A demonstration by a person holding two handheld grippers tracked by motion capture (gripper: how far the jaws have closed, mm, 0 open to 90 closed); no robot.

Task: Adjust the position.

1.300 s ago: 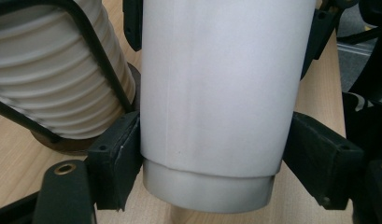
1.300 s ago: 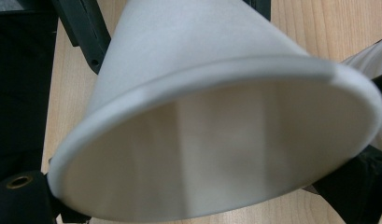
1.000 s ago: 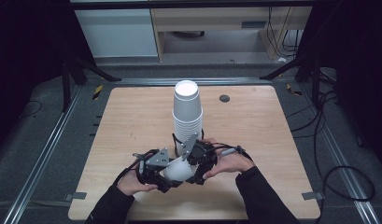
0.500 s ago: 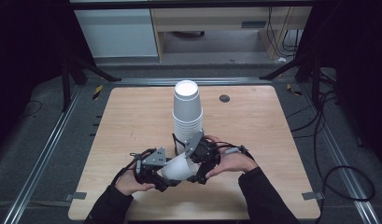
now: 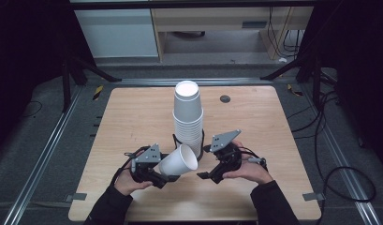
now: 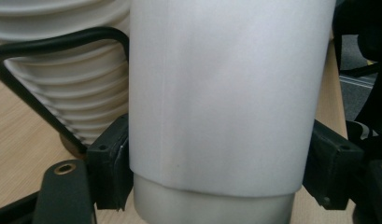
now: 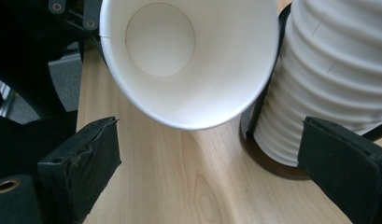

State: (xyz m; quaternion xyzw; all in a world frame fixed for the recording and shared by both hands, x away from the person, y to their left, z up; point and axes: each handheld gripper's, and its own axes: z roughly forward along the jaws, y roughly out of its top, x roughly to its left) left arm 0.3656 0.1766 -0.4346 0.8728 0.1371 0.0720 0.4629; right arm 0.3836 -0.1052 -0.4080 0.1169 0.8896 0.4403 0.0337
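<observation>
White paper cup (image 5: 179,161) tilted, clamped in left gripper (image 5: 154,174); right gripper (image 5: 209,174) wide, empty.

Bright, evenly lit table; dark surroundings; close-ups soft.

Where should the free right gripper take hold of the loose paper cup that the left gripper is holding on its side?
Probably the rim. The paper cup lies tilted in the left gripper, which clamps its lower wall, and its open mouth faces the right gripper. Those jaws stand open with nothing between them. Come in from the mouth side, one jaw inside and one outside, away from the cup stack.
</observation>
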